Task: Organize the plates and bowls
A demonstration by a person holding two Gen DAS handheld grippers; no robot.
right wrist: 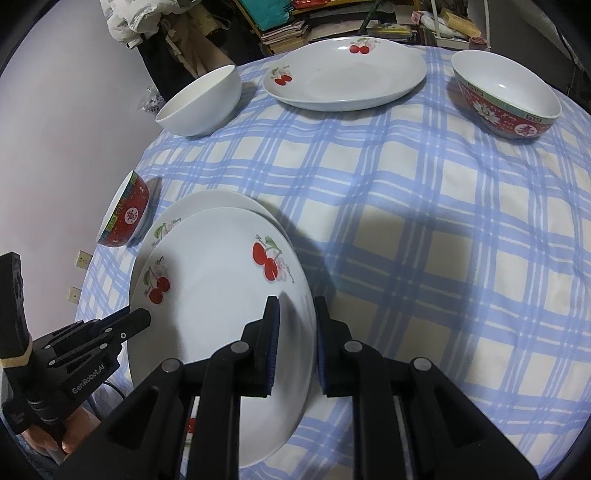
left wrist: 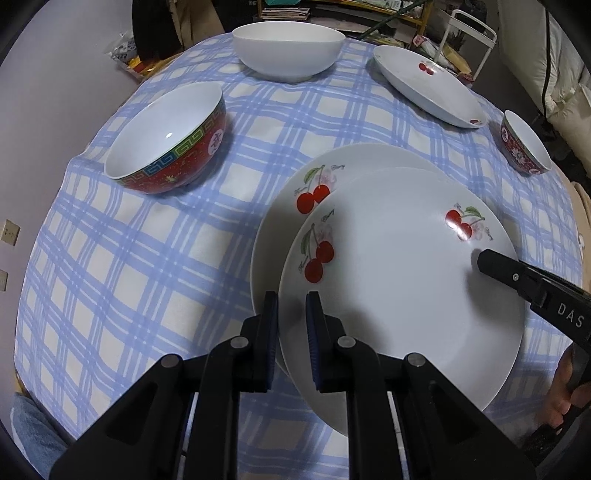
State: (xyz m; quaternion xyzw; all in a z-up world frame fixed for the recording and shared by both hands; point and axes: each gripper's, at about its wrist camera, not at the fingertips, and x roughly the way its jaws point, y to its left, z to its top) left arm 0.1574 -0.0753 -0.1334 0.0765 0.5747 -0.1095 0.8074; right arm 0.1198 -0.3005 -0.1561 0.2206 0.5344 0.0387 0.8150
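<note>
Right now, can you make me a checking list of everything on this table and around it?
Surface: blue checked tablecloth, rumpled.
Job's things: top cherry plate lies offset on lower cherry plate; third cherry plate apart at the far side; white bowl; two red patterned bowls, all upright and empty.
Clutter: nothing seen on the cloth.
Grippers: left gripper and right gripper each clamp opposite rims of the top plate.
Cables: a dark cord near the left gripper.
Surroundings: stacked books, white rack, wall sockets.
</note>
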